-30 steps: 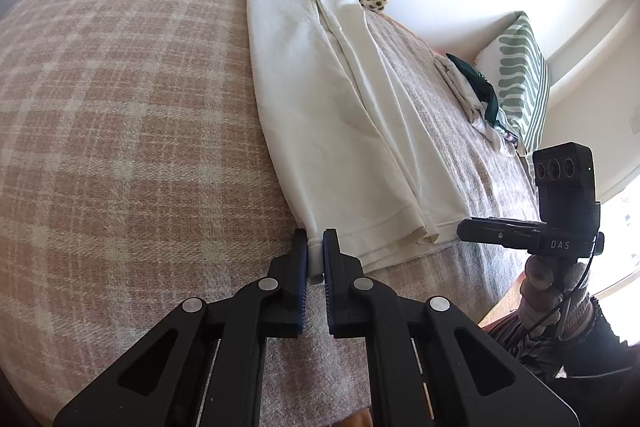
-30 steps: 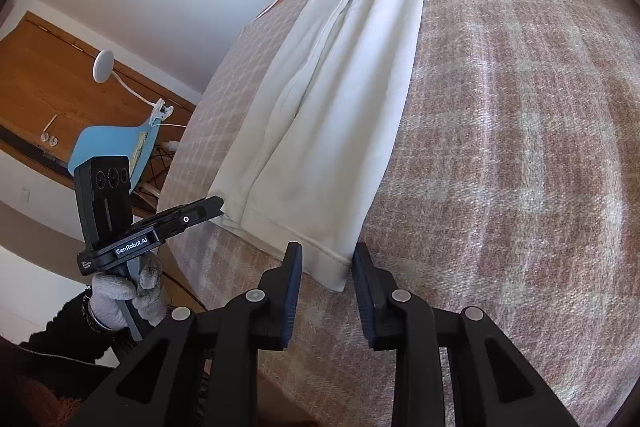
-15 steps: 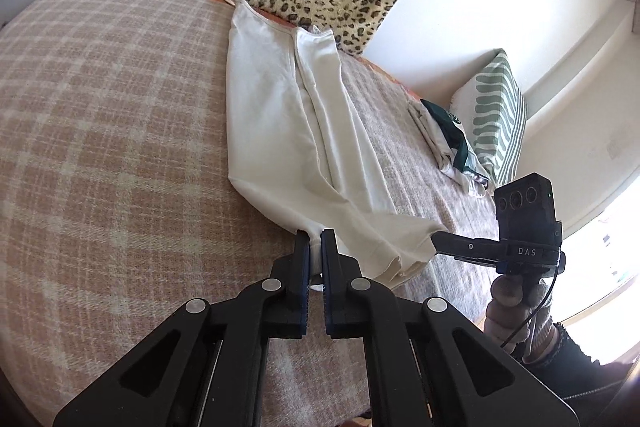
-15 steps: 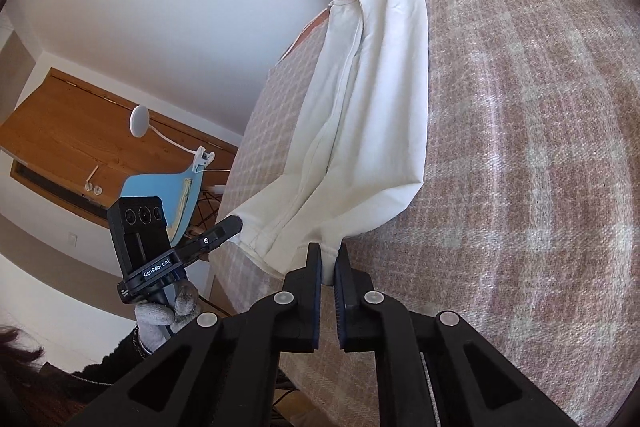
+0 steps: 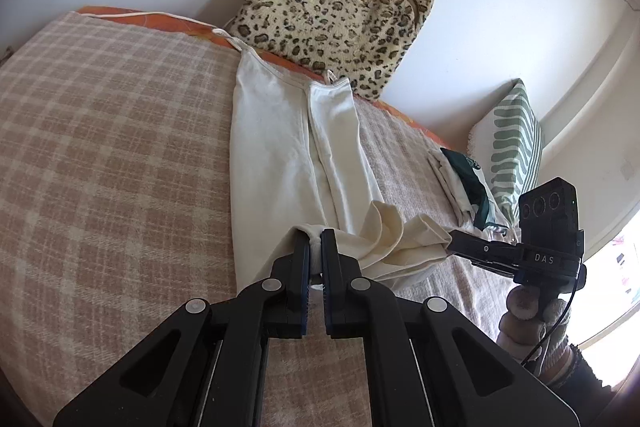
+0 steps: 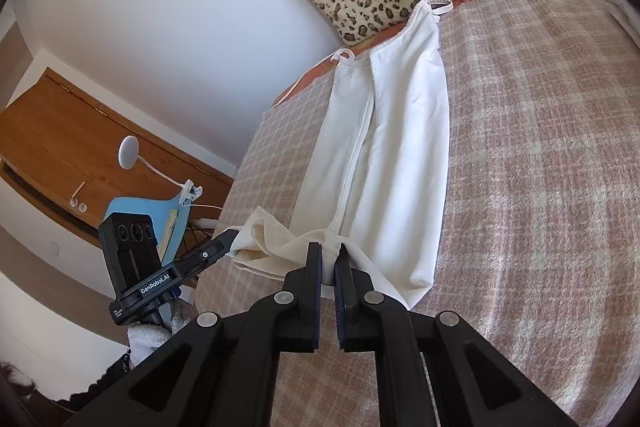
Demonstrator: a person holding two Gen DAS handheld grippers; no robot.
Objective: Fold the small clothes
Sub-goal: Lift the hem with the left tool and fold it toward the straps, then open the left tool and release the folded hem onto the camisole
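Plaid bed (image 5: 120,155) bears one white camisole (image 5: 272,155), hem clamped by two tools: left tool (image 5: 316,247), right tool (image 6: 330,259).

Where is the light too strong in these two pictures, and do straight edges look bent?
Left wrist view: the window at the right edge is blown out to white; the plaid blanket bulges from fisheye distortion. Right wrist view: even daylight, no glare; the wooden panel curves, and dark vignette fills the corners. Both views are sharp.
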